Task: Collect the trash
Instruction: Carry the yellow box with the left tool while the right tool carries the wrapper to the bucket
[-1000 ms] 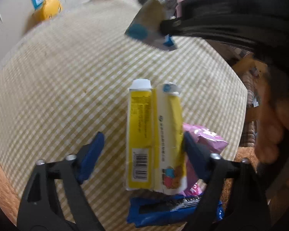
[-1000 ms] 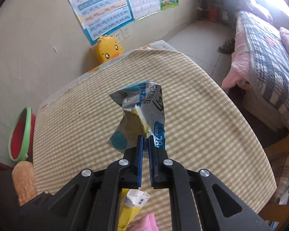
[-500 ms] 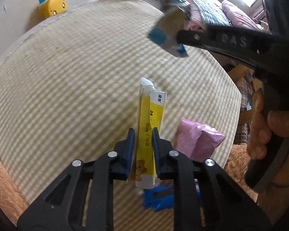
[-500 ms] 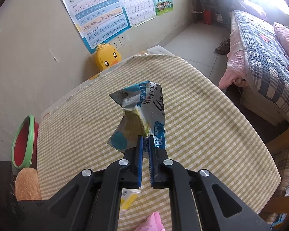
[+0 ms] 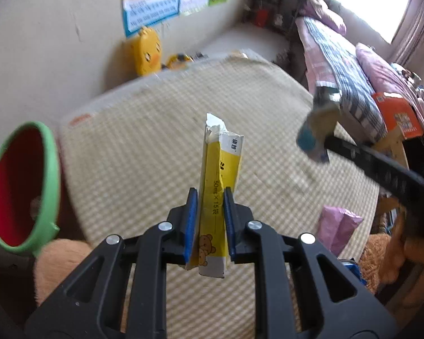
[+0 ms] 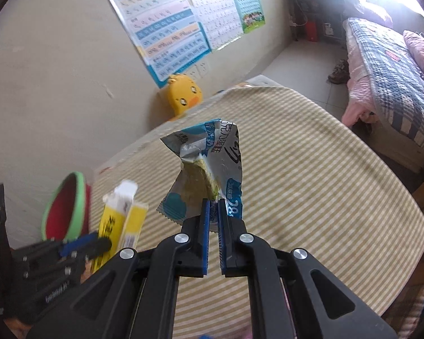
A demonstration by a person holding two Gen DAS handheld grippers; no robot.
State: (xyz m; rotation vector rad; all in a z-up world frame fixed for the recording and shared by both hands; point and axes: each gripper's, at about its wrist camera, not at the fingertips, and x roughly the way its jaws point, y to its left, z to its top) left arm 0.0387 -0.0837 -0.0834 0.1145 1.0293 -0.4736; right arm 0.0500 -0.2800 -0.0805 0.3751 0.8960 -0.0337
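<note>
My left gripper (image 5: 209, 220) is clamped on a torn yellow carton (image 5: 219, 186) w/ bear print, upright. Right gripper (image 6: 213, 220) pinches a crumpled blue-silver wrapper (image 6: 212, 166). Green-rimmed red bin (image 5: 19, 186) sits left of left gripper; contents unclear.

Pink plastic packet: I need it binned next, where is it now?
In the left wrist view, the pink plastic packet lies at the checked table's right edge, right of the yellow carton.
</note>
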